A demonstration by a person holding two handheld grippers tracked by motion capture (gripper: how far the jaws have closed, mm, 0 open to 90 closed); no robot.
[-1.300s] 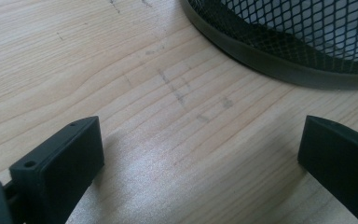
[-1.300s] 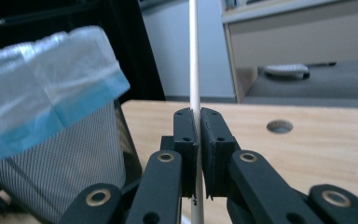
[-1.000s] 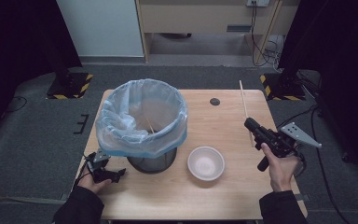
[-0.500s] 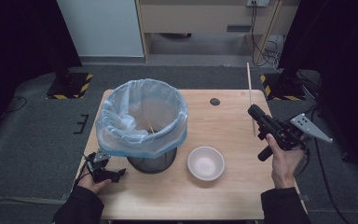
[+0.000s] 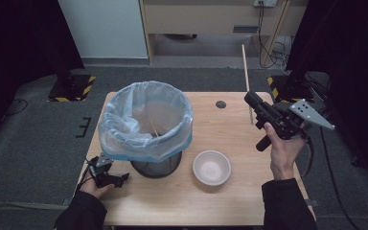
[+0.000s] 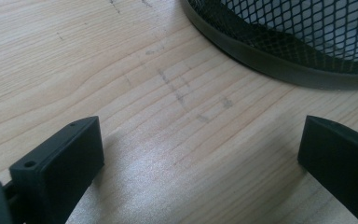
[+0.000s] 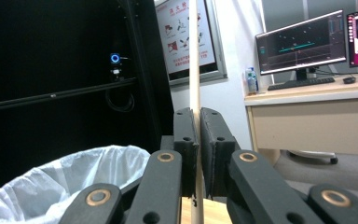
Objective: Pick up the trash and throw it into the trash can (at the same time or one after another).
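The right claw is pinching a thin stick upright, far right over the tabletop. It should be carrying it left over the bin, then letting go. The left claw is resting spread, near left.

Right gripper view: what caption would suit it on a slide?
Right gripper shut on an upright wooden stick, with the lined bin at lower left.

Black mesh bin, blue liner, white bowl.
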